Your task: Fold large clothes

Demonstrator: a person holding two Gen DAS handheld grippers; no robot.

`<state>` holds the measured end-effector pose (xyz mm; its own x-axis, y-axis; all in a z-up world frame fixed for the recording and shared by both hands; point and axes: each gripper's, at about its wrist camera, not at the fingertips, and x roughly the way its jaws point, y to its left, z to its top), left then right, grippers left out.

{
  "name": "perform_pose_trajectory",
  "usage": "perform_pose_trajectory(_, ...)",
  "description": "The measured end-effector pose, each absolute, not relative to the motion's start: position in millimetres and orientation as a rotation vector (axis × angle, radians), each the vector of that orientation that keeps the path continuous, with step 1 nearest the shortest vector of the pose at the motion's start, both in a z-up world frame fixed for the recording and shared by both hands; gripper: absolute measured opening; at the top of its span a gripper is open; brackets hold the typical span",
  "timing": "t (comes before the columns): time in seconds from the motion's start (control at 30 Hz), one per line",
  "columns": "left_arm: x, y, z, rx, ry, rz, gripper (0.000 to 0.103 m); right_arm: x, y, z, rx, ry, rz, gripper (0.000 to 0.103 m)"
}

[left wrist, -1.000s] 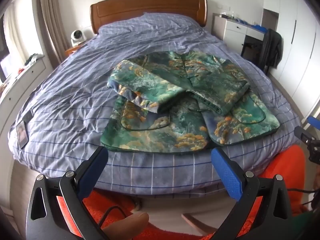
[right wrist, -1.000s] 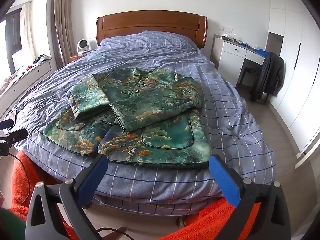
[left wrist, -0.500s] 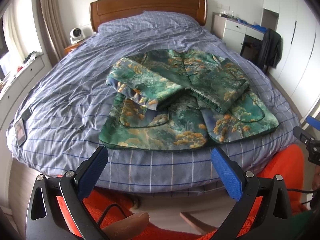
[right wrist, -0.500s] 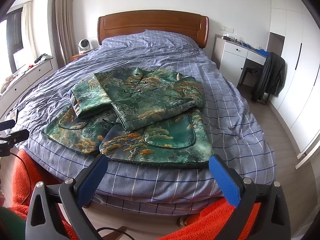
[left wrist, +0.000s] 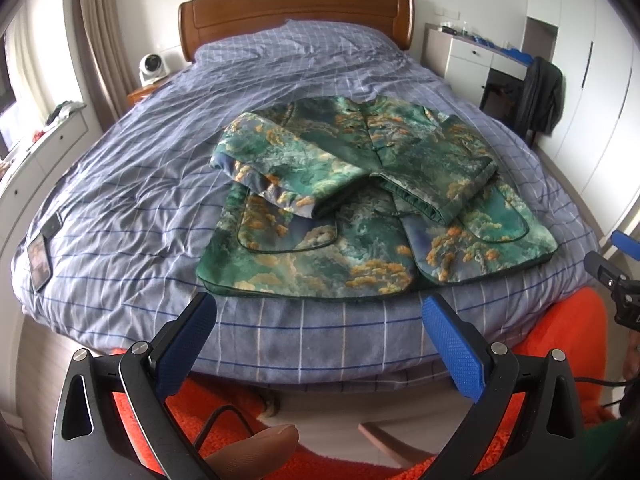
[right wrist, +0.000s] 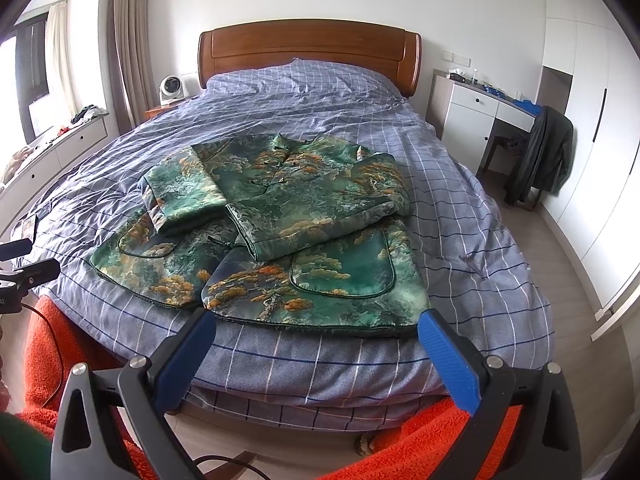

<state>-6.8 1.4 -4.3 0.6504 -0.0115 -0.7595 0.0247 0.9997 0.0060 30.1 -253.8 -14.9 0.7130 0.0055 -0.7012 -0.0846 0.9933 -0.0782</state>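
- Green patterned jacket (left wrist: 360, 216) is laid flat on the bed (left wrist: 132, 184), near the foot edge, front side up.
- Both sleeves are seen folded across the chest; their cuffs meet around the middle, above the two patch pockets.
- Hem is seen lying just inside the foot edge of the checked blue-grey cover.
- Left tool (left wrist: 318, 314) is held wide apart, nothing gripped; its blue pads are seen over the edge of the bed, just short of the hem.
- Right tool (right wrist: 316, 330) is likewise held wide, nothing gripped; in the right wrist view its pad tips appear at the hem line, contact cannot be told.
- A phone (left wrist: 39, 258) is seen on the cover at the far left edge, well apart from the jacket.
- Orange fuzzy fabric (right wrist: 420, 440) is visible below both tools.
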Motion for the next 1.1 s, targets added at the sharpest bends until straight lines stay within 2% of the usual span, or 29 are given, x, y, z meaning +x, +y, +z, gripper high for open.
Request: perform_pose_trajectory(1.1, -6.6, -0.2, -9.8, 0.018, 0.863, -0.023, 0.102, 30.6, -251.4, -24.4, -0.109, 0.79, 0.058, 0.103)
